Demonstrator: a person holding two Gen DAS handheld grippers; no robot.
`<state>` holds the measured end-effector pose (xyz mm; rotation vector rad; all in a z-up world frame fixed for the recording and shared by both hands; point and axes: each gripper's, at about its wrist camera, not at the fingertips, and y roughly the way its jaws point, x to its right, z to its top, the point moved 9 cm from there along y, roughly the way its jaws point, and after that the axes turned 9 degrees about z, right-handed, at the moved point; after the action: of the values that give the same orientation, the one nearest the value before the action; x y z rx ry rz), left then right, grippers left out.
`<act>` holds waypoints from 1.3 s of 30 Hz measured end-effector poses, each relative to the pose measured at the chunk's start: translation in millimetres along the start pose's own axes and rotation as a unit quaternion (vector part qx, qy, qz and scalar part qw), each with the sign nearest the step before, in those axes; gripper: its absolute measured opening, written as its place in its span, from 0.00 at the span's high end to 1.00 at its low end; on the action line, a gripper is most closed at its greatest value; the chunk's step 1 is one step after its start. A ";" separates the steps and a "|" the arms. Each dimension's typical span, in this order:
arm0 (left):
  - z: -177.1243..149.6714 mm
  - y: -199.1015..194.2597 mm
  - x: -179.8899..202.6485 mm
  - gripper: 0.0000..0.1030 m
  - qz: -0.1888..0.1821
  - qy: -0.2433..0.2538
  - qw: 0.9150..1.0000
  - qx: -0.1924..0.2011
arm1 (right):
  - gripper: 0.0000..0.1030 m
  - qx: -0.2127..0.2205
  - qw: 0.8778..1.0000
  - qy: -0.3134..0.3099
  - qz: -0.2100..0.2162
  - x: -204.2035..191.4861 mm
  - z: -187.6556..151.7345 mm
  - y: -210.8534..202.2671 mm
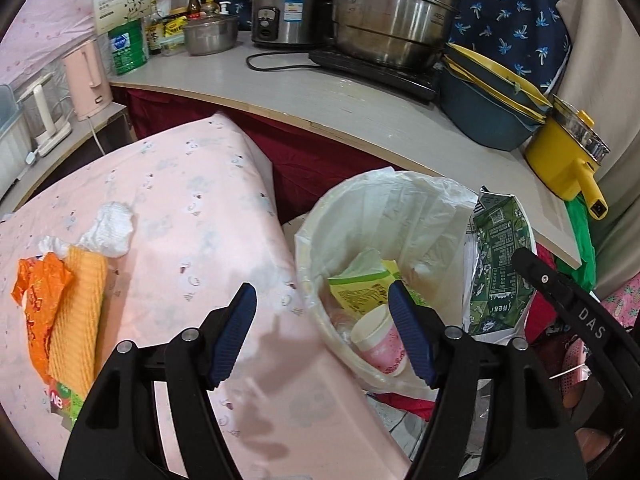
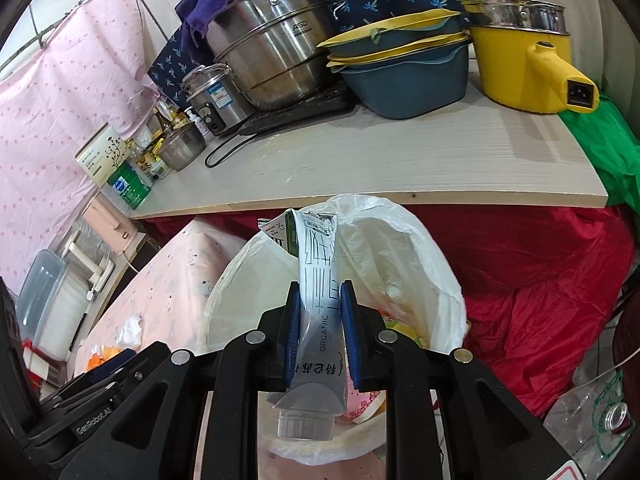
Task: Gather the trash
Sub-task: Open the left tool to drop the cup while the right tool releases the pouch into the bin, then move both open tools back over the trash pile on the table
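A round bin (image 1: pixel 316 320) lined with a thin, crinkled white plastic bag (image 2: pixel 404 248) stands below the curved edge of a pale wood-grain worktop (image 2: pixel 400 160). Inside the bin lie a yellow-green paper wrapper (image 1: pixel 360 288) and a pink-and-white paper cup (image 1: pixel 378 340) on its side.

The right hand-held gripper (image 2: pixel 320 332) is clamped on a flattened, creased milk carton (image 2: pixel 320 280), its blue ribbed pads pressing both faces. The carton is printed green and white, its grey screw cap nearest the camera and its torn top pointing away, above the bin's opening. In the left wrist view the same carton (image 1: pixel 500 264) sits at the bin's right rim.

The left hand-held gripper (image 1: pixel 324 328) stands with its jaws apart and nothing between them; one finger is over the pink cloth, the other over the bin's mouth.

To the left of the bin, a pink dotted cloth (image 1: pixel 180 240) covers a flat surface whose rounded edge nearly meets the bin. On it lie an orange crumpled foil wrapper (image 1: pixel 38 296), a yellow ridged sleeve (image 1: pixel 80 320) and a wad of white tissue (image 1: pixel 108 228), close together near the far left, with bare cloth between them and the bin.

On the worktop, steel pots (image 1: pixel 392 20), stacked blue-and-yellow basins (image 1: pixel 488 108) and a yellow electric pot (image 1: pixel 560 156) crowd the back and right, leaving the front edge bare. Red fabric (image 2: pixel 540 280) hangs beneath it.
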<state>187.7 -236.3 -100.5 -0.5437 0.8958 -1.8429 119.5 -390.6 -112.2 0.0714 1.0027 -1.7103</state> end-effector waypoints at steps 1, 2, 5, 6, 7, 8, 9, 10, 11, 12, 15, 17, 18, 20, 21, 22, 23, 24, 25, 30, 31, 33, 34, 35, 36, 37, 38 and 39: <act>0.1 -0.3 -2.2 0.37 0.002 -0.001 1.000 0.001 | 0.81 -0.002 1.000 -0.002 0.001 -1.8 0.4 2.3; -0.2 -0.8 -4.9 0.37 0.004 -0.003 1.000 0.001 | 0.78 -0.003 1.000 -0.003 0.003 -4.3 0.2 3.9; -0.9 -1.7 -12.0 0.37 0.007 -0.008 1.000 0.001 | 0.76 0.002 1.000 -0.003 0.005 -8.6 2.4 3.3; -1.2 -2.2 -14.4 0.37 0.008 -0.010 1.000 0.002 | 0.75 0.003 1.000 -0.004 0.005 -10.4 3.1 2.9; -1.9 -2.9 -17.0 0.36 0.009 -0.012 1.000 0.002 | 0.75 0.004 1.000 -0.006 0.006 -12.3 3.7 2.1; -2.3 -3.7 -19.3 0.35 0.011 -0.014 1.000 0.002 | 0.74 0.005 1.000 -0.008 0.007 -14.9 4.2 0.9; -2.7 -4.7 -22.2 0.33 0.014 -0.016 1.000 0.003 | 0.73 0.006 1.000 -0.009 0.009 -17.4 4.5 -0.2; -3.0 -6.0 -24.8 0.32 0.016 -0.019 1.000 0.005 | 0.73 0.007 1.000 -0.010 0.009 -19.8 4.3 -1.6; -3.6 -7.2 -27.4 0.32 0.018 -0.021 1.000 0.006 | 0.72 0.009 1.000 -0.011 0.011 -22.6 4.1 -2.6; -4.3 -8.7 -30.6 0.32 0.019 -0.023 1.000 0.007 | 0.71 0.010 1.000 -0.013 0.012 -25.5 3.7 -4.1; -6.8 -13.0 -39.4 0.32 0.022 -0.030 0.999 0.009 | 0.70 0.008 1.000 -0.018 0.016 -35.7 1.1 -6.2; -8.3 -16.1 -45.3 0.32 0.026 -0.035 0.999 0.011 | 0.69 0.006 1.000 -0.024 0.018 -42.3 -0.4 -6.1; -9.9 -18.1 -49.8 0.32 0.028 -0.037 0.999 0.012 | 0.69 0.005 0.999 -0.027 0.020 -45.5 -1.8 -6.1; -12.2 -21.4 -56.4 0.32 0.032 -0.042 0.999 0.013 | 0.69 0.002 0.999 -0.033 0.024 -54.2 -5.5 -6.6; -13.6 -23.6 -61.5 0.32 0.035 -0.045 0.998 0.014 | 0.69 0.001 0.999 -0.037 0.026 -59.1 -7.4 -7.1; -14.9 -25.4 -65.7 0.32 0.037 -0.048 0.998 0.015 | 0.69 0.000 0.999 -0.041 0.028 -63.7 -9.1 -7.9; -15.8 -27.2 -69.7 0.32 0.039 -0.050 0.998 0.016 | 0.69 -0.001 0.998 -0.045 0.031 -69.2 -10.9 -8.6; -17.1 -29.4 -75.1 0.32 0.041 -0.053 0.998 0.017 | 0.69 -0.002 0.998 -0.049 0.033 -74.1 -12.2 -9.2; -18.6 -31.9 -80.8 0.32 0.044 -0.057 0.997 0.019 | 0.68 -0.003 0.998 -0.053 0.036 -79.7 -14.3 -9.9; -27.1 -42.2 -108.9 0.32 0.059 -0.072 0.995 0.023 | 0.67 -0.013 0.996 -0.073 0.049 -107.4 -27.0 -10.4; -28.9 -44.0 -114.8 0.32 0.063 -0.075 0.995 0.024 | 0.67 -0.016 0.995 -0.078 0.052 -114.5 -30.6 -9.9; -33.2 -48.1 -128.0 0.32 0.073 -0.080 0.994 0.025 | 0.67 -0.022 0.994 -0.088 0.058 -127.1 -38.1 -9.1; -35.3 -50.0 -134.7 0.32 0.079 -0.082 0.993 0.025 | 0.67 -0.026 0.993 -0.094 0.062 -135.2 -42.7 -8.0; -37.5 -51.9 -141.8 0.32 0.084 -0.085 0.993 0.026 | 0.67 -0.030 0.993 -0.099 0.066 -141.5 -46.5 -7.0; -39.8 -53.5 -148.1 0.32 0.089 -0.087 0.992 0.025 | 0.67 -0.033 0.992 -0.103 0.069 -147.4 -50.4 -6.6; -42.3 -55.3 -153.9 0.32 0.093 -0.090 0.991 0.025 | 0.67 -0.038 0.991 -0.109 0.073 -154.9 -55.3 -5.3; -45.2 -56.6 -161.8 0.32 0.098 -0.094 0.990 0.024 | 0.66 -0.042 0.990 -0.114 0.077 -161.7 -60.0 -4.2; -47.8 -57.7 -168.8 0.32 0.103 -0.098 0.990 0.023 | 0.66 -0.047 0.988 -0.119 0.081 -169.3 -65.5 -2.6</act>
<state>192.2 -52.5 -82.0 -0.5702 0.7463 -1.5904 157.6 -219.0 -67.0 -0.1087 0.8735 -1.4816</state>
